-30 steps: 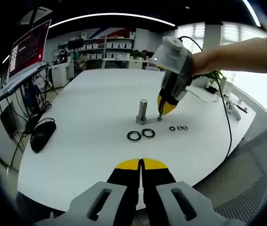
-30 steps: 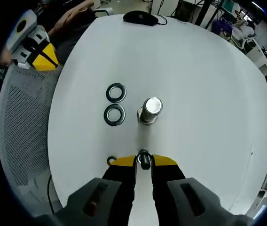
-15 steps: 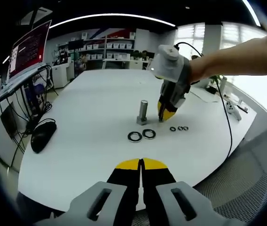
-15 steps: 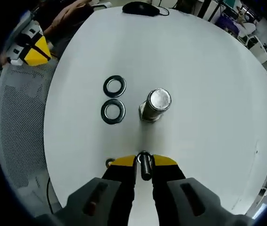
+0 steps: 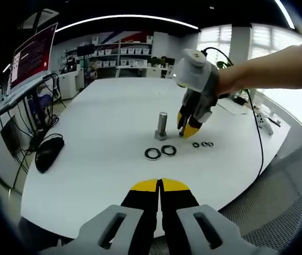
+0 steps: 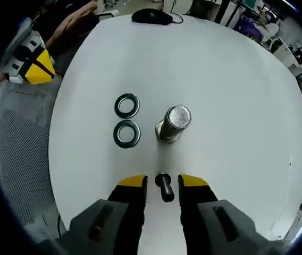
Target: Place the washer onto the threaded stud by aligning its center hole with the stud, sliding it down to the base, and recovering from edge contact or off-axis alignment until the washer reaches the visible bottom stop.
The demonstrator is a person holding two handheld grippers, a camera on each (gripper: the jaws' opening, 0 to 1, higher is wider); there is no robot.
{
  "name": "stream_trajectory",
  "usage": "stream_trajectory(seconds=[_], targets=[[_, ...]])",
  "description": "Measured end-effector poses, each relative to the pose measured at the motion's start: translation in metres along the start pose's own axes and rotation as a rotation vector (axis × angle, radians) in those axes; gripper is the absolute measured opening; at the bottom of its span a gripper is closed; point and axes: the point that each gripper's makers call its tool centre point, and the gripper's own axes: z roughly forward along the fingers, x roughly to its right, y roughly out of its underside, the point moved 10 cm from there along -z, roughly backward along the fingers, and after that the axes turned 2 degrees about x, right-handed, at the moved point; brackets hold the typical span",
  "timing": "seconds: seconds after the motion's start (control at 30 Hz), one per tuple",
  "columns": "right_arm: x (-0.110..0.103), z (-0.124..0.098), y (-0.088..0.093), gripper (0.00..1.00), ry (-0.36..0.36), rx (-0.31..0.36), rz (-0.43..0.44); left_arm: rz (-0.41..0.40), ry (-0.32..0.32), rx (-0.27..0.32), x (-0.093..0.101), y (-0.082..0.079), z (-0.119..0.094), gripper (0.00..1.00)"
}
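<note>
The right tool (image 6: 162, 183) stands with its jaws spread apart, and a small dark bolt-like part (image 6: 165, 187) lies on the white table (image 6: 231, 95) in the gap between them; whether either jaw touches it cannot be determined. The threaded stud (image 6: 173, 122) stands upright on its base just ahead of this tool, placed so that a washer can be lowered along its axis. Two large washers (image 6: 126, 119) lie flat side by side just beside the stud, not yet on it. In the left gripper view, the right tool (image 5: 189, 126) points down at the table next to the stud (image 5: 162, 126), with a few smaller rings (image 5: 202, 144) near its tip. The left tool (image 5: 160, 186) is held back near the table edge with its jaws together and nothing between them, probably in reserve. No washer is seated; judged from this layout, the placing step has not begun.
</note>
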Motion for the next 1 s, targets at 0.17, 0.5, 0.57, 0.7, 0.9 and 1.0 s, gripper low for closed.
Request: stream_trajectory(seconds=[0.17,0.5,0.57,0.7,0.9,1.0], targets=[[0.003,-0.005,0.006,0.37,0.045,0.033,0.062,0.003,0.002,-0.006,0.000,0.001,0.000,0.00],[-0.002,-0.019,0.035,0.52,0.054,0.163,0.203,-0.013,-0.003,-0.014,0.000,0.002,0.000,0.00],[-0.007,-0.020,0.043,0.54,0.042,0.192,0.230,-0.013,-0.003,-0.016,0.000,0.002,0.000,0.00],[-0.015,-0.023,0.057,0.56,0.048,0.231,0.250,-0.010,-0.003,-0.017,0.000,0.002,0.000,0.00],[-0.028,-0.031,0.064,0.59,0.054,0.288,0.242,-0.011,-0.006,-0.019,-0.001,0.003,0.000,0.00],[-0.032,-0.033,0.068,0.60,0.056,0.307,0.254,-0.012,-0.007,-0.022,-0.001,0.003,0.000,0.00]])
